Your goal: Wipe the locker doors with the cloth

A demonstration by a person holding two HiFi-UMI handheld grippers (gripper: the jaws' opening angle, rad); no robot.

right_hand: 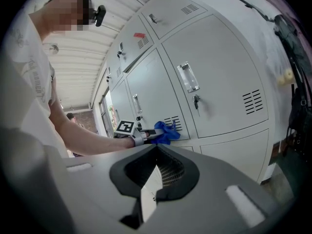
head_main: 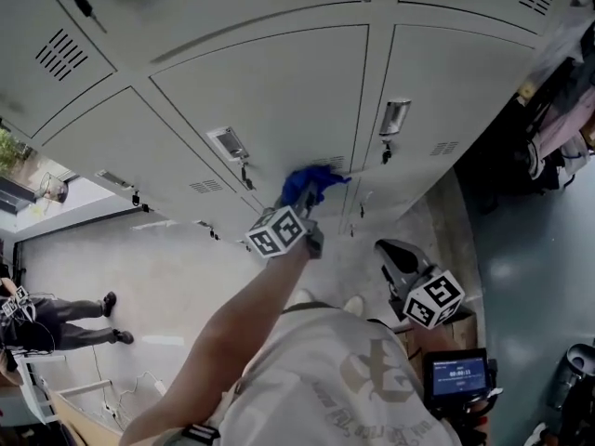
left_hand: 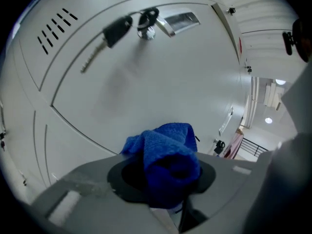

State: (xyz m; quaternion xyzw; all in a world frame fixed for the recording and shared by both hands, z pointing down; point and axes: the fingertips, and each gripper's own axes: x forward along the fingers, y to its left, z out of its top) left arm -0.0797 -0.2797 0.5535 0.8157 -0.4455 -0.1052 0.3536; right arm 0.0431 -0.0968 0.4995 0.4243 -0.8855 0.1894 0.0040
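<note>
We are pinching the bunched, fuzzy blue cloth in our left gripper, holding it against the smooth grey metal locker door by its slotted vent. Our right gripper is hanging apart, jaws together, empty.

The person wears a loose, off-white short-sleeved T-shirt with a faded grey print across its front. White shoes show below it. A small black camera sits at the side of the head.

The left gripper has a grey body and a cube covered in black-and-white square markers. The right gripper is darker, with a wide, flared black mouth and a marker cube of its own. Seen close up, each gripper has a smooth grey moulded shell around a rounded black hollow, with small pale rectangular patches on either side. The right one shows a white jaw edge beside a black ribbed pad.
</note>
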